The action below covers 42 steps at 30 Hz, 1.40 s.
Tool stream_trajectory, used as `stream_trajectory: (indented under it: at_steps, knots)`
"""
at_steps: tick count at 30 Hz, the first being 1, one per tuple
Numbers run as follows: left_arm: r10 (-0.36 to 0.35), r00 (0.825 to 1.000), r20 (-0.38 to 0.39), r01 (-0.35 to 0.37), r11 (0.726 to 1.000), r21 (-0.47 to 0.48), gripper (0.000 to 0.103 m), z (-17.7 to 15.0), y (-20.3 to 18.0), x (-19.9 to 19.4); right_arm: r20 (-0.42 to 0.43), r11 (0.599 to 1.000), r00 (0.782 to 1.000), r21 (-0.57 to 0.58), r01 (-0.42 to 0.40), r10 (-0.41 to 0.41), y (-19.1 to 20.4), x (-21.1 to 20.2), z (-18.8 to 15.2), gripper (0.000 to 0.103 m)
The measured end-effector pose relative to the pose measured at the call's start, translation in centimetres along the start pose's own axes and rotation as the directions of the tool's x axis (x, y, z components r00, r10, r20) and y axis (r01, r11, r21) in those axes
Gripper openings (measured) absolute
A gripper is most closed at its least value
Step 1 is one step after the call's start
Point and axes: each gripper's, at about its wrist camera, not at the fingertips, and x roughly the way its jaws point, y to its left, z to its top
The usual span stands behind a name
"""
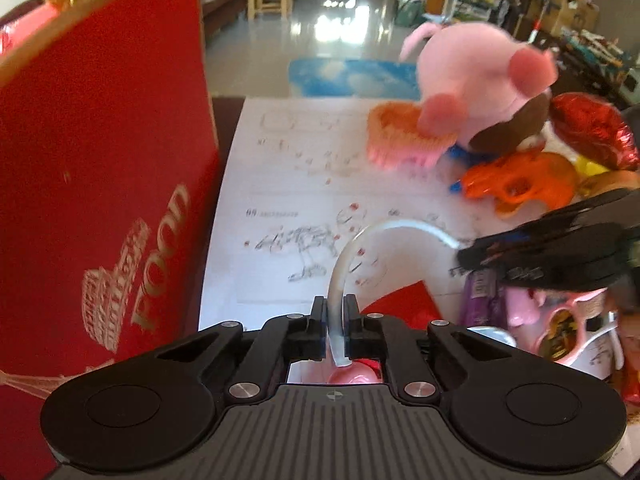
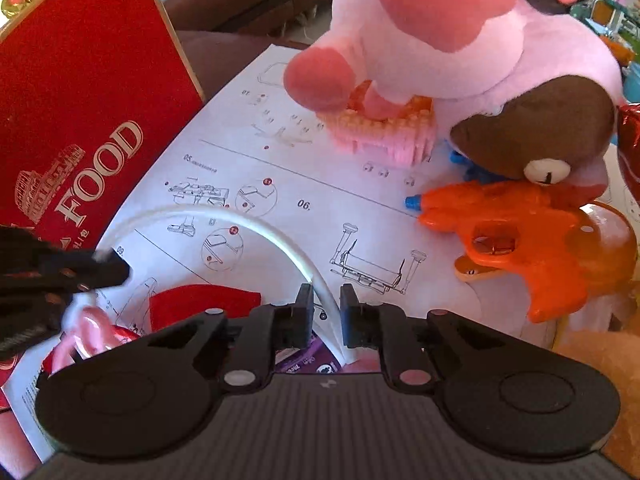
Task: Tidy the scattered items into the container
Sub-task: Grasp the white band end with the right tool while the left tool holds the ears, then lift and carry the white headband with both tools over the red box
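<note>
Both ends of the white band (image 2: 280, 236) sit in our grippers: left (image 1: 334, 330) clamped on it, right (image 2: 326, 312) loosely straddling it.

Left hand-held gripper (image 1: 334, 326), right hand-held gripper (image 2: 326, 312): black linkages, silver screws, ribbed grey base, possibly blue pads.

One red box (image 2: 76, 92), one plush (image 2: 472, 52), one water pistol (image 2: 532, 236) — one white hoop (image 2: 280, 240).
</note>
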Motion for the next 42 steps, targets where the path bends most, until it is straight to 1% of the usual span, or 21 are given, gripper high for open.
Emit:
stream_trajectory:
  at_steps: [2, 4, 5, 6, 7, 8, 9, 10, 12, 14, 17, 18, 19, 20, 22, 26, 29, 31, 36, 42]
  knots:
    - [-0.017, 1.000, 0.005, 0.017, 1.000, 0.012, 0.002, 0.2, -0.4, -0.3, -0.005, 1.000, 1.000, -0.017, 0.010, -0.010, 0.4, 0.7, 0.2, 0.029]
    - [-0.032, 0.999, 0.008, 0.032, 0.999, 0.021, 0.002, 0.2, -0.7, -0.4, -0.001, 0.999, 1.000, -0.030, 0.019, -0.019, 0.8, 1.3, 0.2, 0.036]
    - [-0.037, 0.999, 0.008, 0.037, 0.999, 0.022, 0.002, 0.3, -0.8, -0.4, 0.004, 0.999, 1.000, -0.036, 0.027, -0.027, 1.0, 1.5, 0.3, 0.036]
    - [-0.050, 0.999, 0.010, 0.050, 0.999, 0.021, 0.002, 0.3, -0.9, -0.6, 0.011, 0.999, 0.999, -0.037, 0.033, -0.033, 1.0, 1.7, 0.3, 0.035]
    - [-0.062, 0.998, 0.013, 0.061, 0.998, 0.019, 0.003, 0.3, -0.9, -0.7, 0.023, 0.998, 0.999, -0.034, 0.045, -0.044, 1.0, 1.7, 0.3, 0.031]
    - [-0.068, 0.998, 0.016, 0.067, 0.998, 0.022, 0.003, 0.4, -0.9, -0.8, 0.029, 0.998, 0.998, -0.019, 0.063, -0.063, 0.9, 1.7, 0.3, 0.019]
    - [-0.068, 0.998, 0.017, 0.067, 0.997, 0.029, 0.004, 0.3, -1.0, -0.8, 0.034, 0.998, 0.998, 0.002, 0.059, -0.059, 0.7, 1.7, 0.3, 0.019]
    - [-0.060, 0.998, 0.022, 0.059, 0.998, 0.038, 0.010, 0.2, -1.0, -0.8, 0.046, 0.998, 0.998, 0.021, 0.052, -0.053, 0.5, 1.4, 0.3, 0.019]
    - [-0.043, 0.999, 0.014, 0.042, 0.998, 0.041, 0.030, -0.1, -0.9, -0.2, 0.084, 0.998, 0.995, 0.030, 0.050, -0.053, 0.5, 0.4, 0.3, 0.018]
    - [-0.022, 1.000, -0.005, 0.022, 0.999, 0.036, 0.031, -0.3, -0.8, 0.7, 0.117, 0.999, 0.992, 0.032, 0.033, -0.036, 0.6, -0.7, 0.3, 0.018]
    - [-0.015, 0.999, -0.046, 0.016, 1.000, 0.007, 0.030, -0.5, -0.3, 2.2, 0.146, 0.999, 0.989, 0.038, 0.005, -0.011, 0.8, -2.1, 0.5, 0.018]
    - [-0.002, 0.999, -0.052, 0.002, 1.000, -0.001, 0.023, -0.7, -0.2, 2.6, 0.153, 0.999, 0.988, 0.035, -0.003, -0.002, 1.0, -2.5, 0.6, 0.018]
    - [0.011, 0.998, -0.058, -0.011, 1.000, -0.013, 0.007, -0.7, 0.0, 2.8, 0.158, 0.999, 0.988, 0.031, -0.007, 0.002, 1.1, -2.9, 0.6, 0.018]
    - [0.016, 0.998, -0.060, -0.017, 1.000, -0.024, 0.006, -0.7, 0.2, 2.8, 0.159, 1.000, 0.987, 0.027, -0.007, 0.003, 1.3, -3.3, 0.6, 0.018]
    - [0.012, 0.999, -0.052, -0.014, 0.999, -0.033, 0.006, -0.8, 0.5, 2.4, 0.160, 1.000, 0.987, 0.021, -0.007, 0.004, 1.6, -4.1, 0.5, 0.018]
    - [0.034, 0.999, -0.040, -0.035, 0.999, -0.023, 0.005, -0.8, 0.5, 1.9, 0.179, 1.000, 0.984, 0.013, -0.009, 0.007, 2.2, -5.9, 0.2, 0.018]
    - [0.045, 0.999, -0.029, -0.045, 0.999, -0.013, 0.006, -0.9, 0.0, 1.3, 0.193, 1.000, 0.981, 0.014, 0.004, -0.007, 2.8, -6.9, -0.3, 0.018]
    - [0.055, 0.998, -0.025, -0.055, 0.998, -0.007, 0.006, -0.9, -0.2, 0.9, 0.188, 0.999, 0.982, 0.032, -0.001, -0.005, 2.8, -7.2, -0.5, 0.017]
    - [0.054, 0.998, -0.023, -0.054, 0.999, 0.003, 0.006, -1.0, -0.7, 0.2, 0.174, 0.997, 0.985, 0.080, 0.003, -0.017, 2.7, -7.7, -1.5, 0.017]
    - [0.045, 0.999, -0.010, -0.045, 0.998, 0.034, 0.005, -1.2, -1.8, -1.7, 0.192, 0.993, 0.981, 0.118, 0.004, -0.027, 2.8, -9.0, -2.5, 0.017]
